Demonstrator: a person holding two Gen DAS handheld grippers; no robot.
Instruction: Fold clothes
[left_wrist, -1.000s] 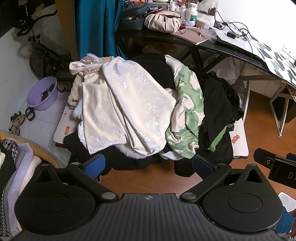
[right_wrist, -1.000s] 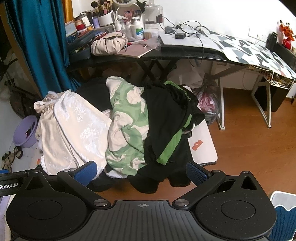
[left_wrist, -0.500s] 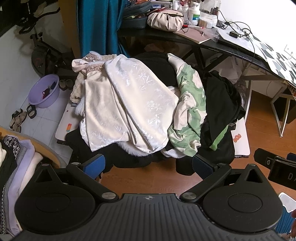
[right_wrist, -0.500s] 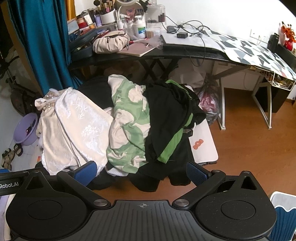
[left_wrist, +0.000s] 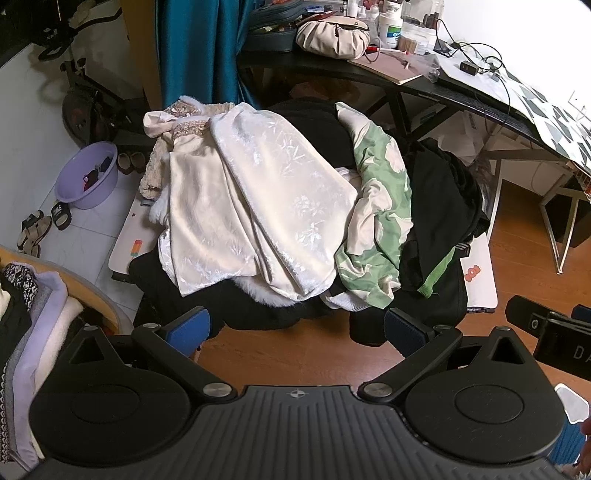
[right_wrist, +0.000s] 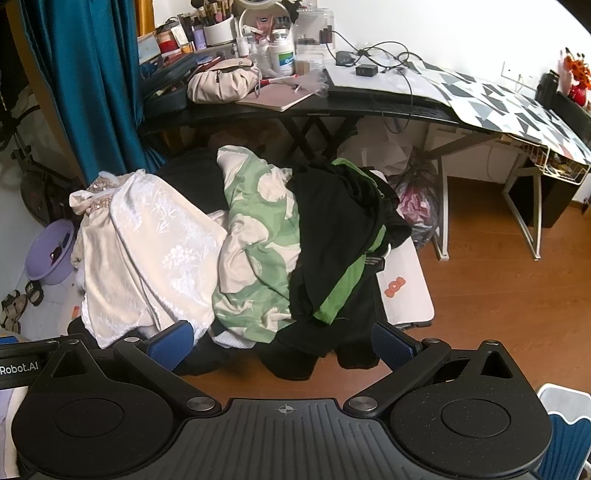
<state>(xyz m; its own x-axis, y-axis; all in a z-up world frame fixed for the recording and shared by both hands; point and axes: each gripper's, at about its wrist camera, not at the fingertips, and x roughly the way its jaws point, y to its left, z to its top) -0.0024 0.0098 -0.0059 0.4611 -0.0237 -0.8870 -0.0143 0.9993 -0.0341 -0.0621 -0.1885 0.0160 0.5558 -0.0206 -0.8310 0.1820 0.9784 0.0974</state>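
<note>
Far left: stack of folded knitwear in grey, lilac, white (left_wrist: 22, 332) at frame edge, likely finished pieces.

Centre: unfolded heap on low surface, near both tools. Cream satin dress with woven leaf pattern (left_wrist: 266, 206) on left of heap; green-and-cream floral garment (left_wrist: 380, 229) in middle; black garment with green trim (right_wrist: 332, 236) on right. All crumpled, none flattened.

Left gripper (left_wrist: 295, 325): jaws apart, empty, short of heap.

Right gripper (right_wrist: 282, 341): jaws apart, empty.

Judgement: bulk of folding left; no piece picked yet.

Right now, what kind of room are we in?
Probably a bedroom or dressing corner at home: a heap of clothes, a desk crowded with makeup and bottles, and a teal curtain.
</note>
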